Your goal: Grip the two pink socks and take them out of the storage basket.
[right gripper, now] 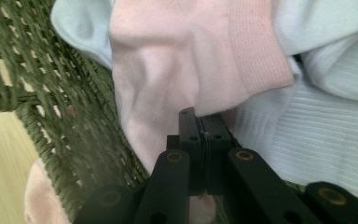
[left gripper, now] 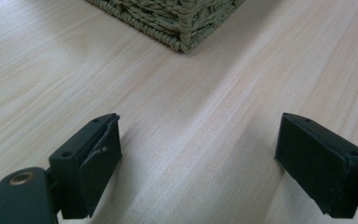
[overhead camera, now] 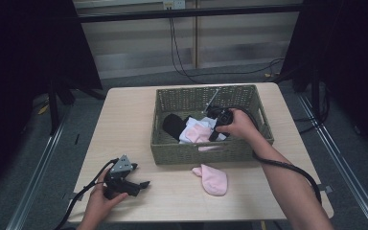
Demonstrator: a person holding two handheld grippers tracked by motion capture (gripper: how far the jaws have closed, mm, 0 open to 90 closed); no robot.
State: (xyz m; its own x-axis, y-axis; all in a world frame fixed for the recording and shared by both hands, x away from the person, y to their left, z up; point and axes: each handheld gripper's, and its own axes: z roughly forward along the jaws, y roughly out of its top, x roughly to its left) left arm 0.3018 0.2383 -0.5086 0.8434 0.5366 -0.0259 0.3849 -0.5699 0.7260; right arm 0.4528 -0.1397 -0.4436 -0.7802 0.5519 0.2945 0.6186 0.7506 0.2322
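Note:
A woven green basket (overhead camera: 201, 153) on the wooden table (overhead camera: 124, 124) holds a pink sock (overhead camera: 199, 133), white socks (overhead camera: 187, 137) and a black sock (overhead camera: 174, 125). My right gripper (overhead camera: 214, 135) reaches down into the basket. In the right gripper view its jaws (right gripper: 199, 116) are pressed together at the lower edge of the pink sock (right gripper: 168, 79), with ribbed white cloth (right gripper: 317, 140) beside it. A second pink sock (overhead camera: 214, 179) lies on the table in front of the basket. My left gripper (overhead camera: 140, 175) rests on the table at the front left, open (left gripper: 198, 158) and holding nothing.
The basket's corner (left gripper: 177, 18) stands ahead of the left jaws over bare wood. The basket wall (right gripper: 37, 93) is close to the left of the right jaws. Cables trail from both grippers. Dark stands flank the table.

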